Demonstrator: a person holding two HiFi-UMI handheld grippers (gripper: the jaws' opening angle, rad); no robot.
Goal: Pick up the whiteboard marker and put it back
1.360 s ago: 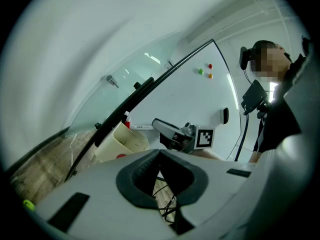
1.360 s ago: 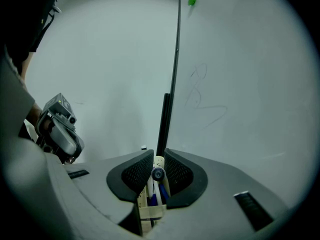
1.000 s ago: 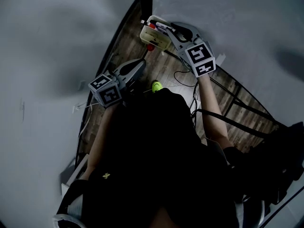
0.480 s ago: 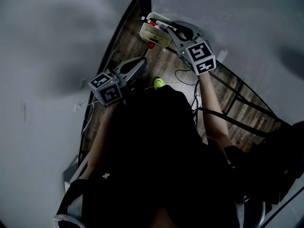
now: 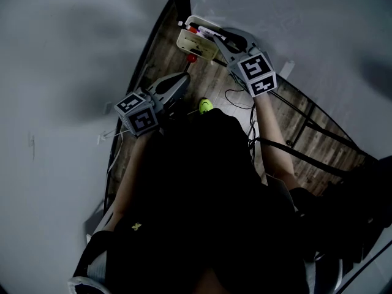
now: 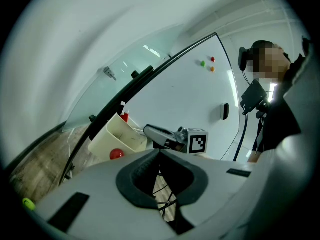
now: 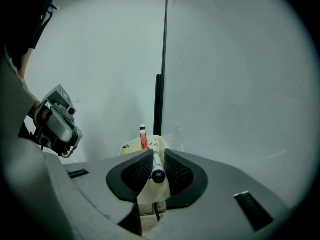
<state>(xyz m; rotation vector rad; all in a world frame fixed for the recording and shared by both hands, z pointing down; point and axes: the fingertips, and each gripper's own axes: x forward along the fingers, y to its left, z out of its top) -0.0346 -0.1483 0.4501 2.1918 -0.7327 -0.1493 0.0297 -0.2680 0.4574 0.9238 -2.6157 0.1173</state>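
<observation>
A whiteboard marker (image 7: pixel 158 172) with a dark end cap and white barrel lies between the pads of my right gripper (image 7: pixel 159 156), which is shut on it. The marker points at a cream holder (image 7: pixel 150 146) fixed by the board's black frame, where a red marker (image 7: pixel 143 137) stands. From the head view the right gripper (image 5: pixel 219 41) hangs over the holder (image 5: pixel 191 44) with the marker (image 5: pixel 207 33) above its rim. My left gripper (image 5: pixel 182 78) is lower left of the holder, shut and holding nothing; the left gripper view shows its tips (image 6: pixel 159 152) meeting below the holder (image 6: pixel 120 136).
A red ball (image 6: pixel 116 154) sits on the holder's side. On the wood floor lie a green object (image 5: pixel 204 106) and loose cables (image 5: pixel 236 97). The whiteboard carries small magnets (image 6: pixel 207 64) and a black eraser (image 6: pixel 225 111). The person wearing the head camera stands at the right (image 6: pixel 280 114).
</observation>
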